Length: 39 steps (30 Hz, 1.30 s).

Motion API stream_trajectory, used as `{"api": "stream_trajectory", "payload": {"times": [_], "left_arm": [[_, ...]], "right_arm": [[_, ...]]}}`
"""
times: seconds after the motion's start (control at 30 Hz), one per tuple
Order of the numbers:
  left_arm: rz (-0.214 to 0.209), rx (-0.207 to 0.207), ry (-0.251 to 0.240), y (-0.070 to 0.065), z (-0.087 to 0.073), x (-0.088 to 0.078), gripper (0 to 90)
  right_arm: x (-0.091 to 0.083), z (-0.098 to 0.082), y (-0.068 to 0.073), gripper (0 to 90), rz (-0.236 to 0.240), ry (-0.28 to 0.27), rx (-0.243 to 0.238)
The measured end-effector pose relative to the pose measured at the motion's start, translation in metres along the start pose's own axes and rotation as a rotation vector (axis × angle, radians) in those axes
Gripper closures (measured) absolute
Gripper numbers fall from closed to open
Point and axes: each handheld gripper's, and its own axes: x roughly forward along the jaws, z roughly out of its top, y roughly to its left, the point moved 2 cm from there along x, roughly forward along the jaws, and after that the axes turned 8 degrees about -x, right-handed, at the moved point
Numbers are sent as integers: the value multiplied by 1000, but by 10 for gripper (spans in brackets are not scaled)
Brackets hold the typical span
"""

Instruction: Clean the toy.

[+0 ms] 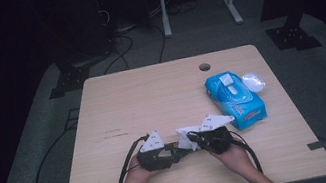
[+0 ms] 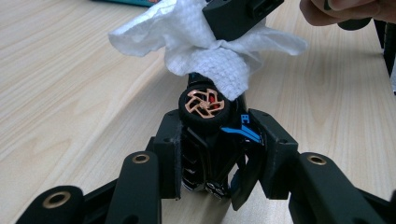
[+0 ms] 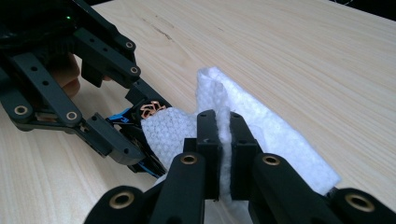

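Observation:
A small black toy car [image 2: 212, 149] with blue trim and a copper-spoked wheel [image 2: 204, 104] sits clamped between the jaws of my left gripper [image 2: 215, 158], near the table's front edge [image 1: 167, 154]. A white wet wipe [image 2: 210, 51] is pressed against the car's far end. My right gripper [image 3: 223, 140] is shut on that wipe [image 3: 261, 126], and its jaws meet the car [image 3: 140, 119] from the opposite side. In the high view both grippers face each other, right gripper [image 1: 195, 139], with the wipe [image 1: 185, 136] between them.
A blue pack of wet wipes [image 1: 235, 99] lies at the right of the wooden table [image 1: 152, 98], its white lid [image 1: 253, 81] flipped open beside it. A cable hole [image 1: 204, 67] is near the far edge. Cables trail from both grippers off the front.

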Motion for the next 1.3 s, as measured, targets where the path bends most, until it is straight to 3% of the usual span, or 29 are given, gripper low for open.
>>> {"api": "stream_trajectory", "payload": {"times": [0.07, 0.23, 0.33, 0.47, 0.57, 0.73, 0.8, 0.87, 1.0, 1.13, 1.23, 1.3], "left_arm": [[1, 1, -1, 0, 0, 0, 584], [0, 2, -1, 2, 0, -1, 583], [-1, -2, -4, 2, 0, 0, 583], [4, 6, 4, 2, 0, -1, 583], [6, 8, 6, 2, 0, -2, 583], [9, 8, 4, 2, 0, -2, 583], [9, 6, 3, 2, 0, -2, 583], [8, 3, 1, 3, 0, -2, 583], [12, 12, 6, 3, 0, -3, 583], [16, 12, 3, 3, -1, -3, 583], [15, 12, 0, 3, -1, -3, 583], [13, 11, 0, 3, -1, -3, 583]], "right_arm": [[-2, -1, -3, 855, -6, 5, 0], [-12, -5, -15, 855, -95, 27, -8], [-14, -8, -21, 855, -91, 19, 27], [-9, -4, -10, 855, -41, -2, 17], [-8, -3, -8, 854, -35, 3, 2], [-16, -10, -26, 855, -95, 23, 39], [-18, -11, -28, 855, -94, 18, 62], [-17, -10, -25, 855, -77, 11, 67], [-9, -4, -11, 854, -28, -3, 24], [-13, -6, -17, 855, -54, 12, 22], [-20, -12, -29, 855, -93, 20, 59], [-21, -14, -32, 855, -96, 16, 75]]}}
